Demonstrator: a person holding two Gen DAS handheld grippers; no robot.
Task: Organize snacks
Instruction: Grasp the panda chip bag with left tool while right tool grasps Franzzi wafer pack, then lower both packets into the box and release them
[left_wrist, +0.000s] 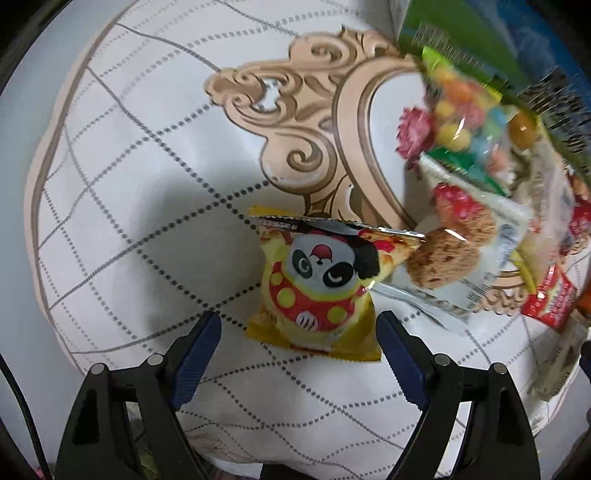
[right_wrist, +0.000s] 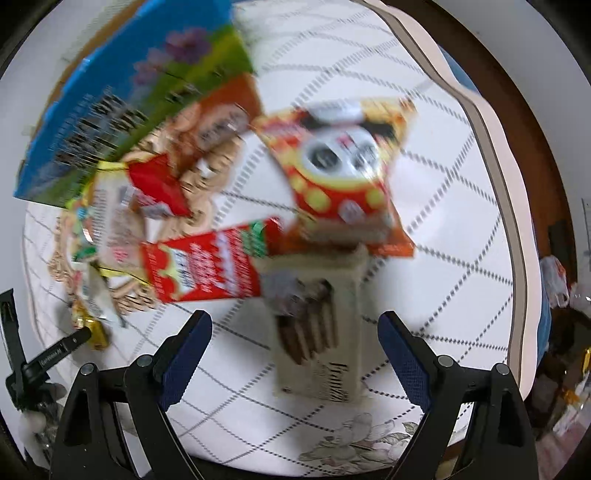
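Observation:
In the left wrist view a yellow panda snack bag (left_wrist: 317, 284) lies on the tablecloth just ahead of my open left gripper (left_wrist: 299, 328), between its blue pads and not touched. A cookie packet (left_wrist: 454, 251) and a bag of coloured candies (left_wrist: 469, 114) lie to its right. In the right wrist view, which is blurred, my open right gripper (right_wrist: 295, 328) hovers over a cream box of chocolate wafer sticks (right_wrist: 317, 325). An orange-red panda bag (right_wrist: 343, 173) and a red box (right_wrist: 214, 266) lie beyond it.
A blue and green carton (right_wrist: 122, 99) stands at the far left, with more packets (right_wrist: 122, 218) piled beside it; it also shows in the left wrist view (left_wrist: 461, 40). The patterned cloth (left_wrist: 129, 184) covers a round table, whose edge (right_wrist: 491, 122) curves at the right.

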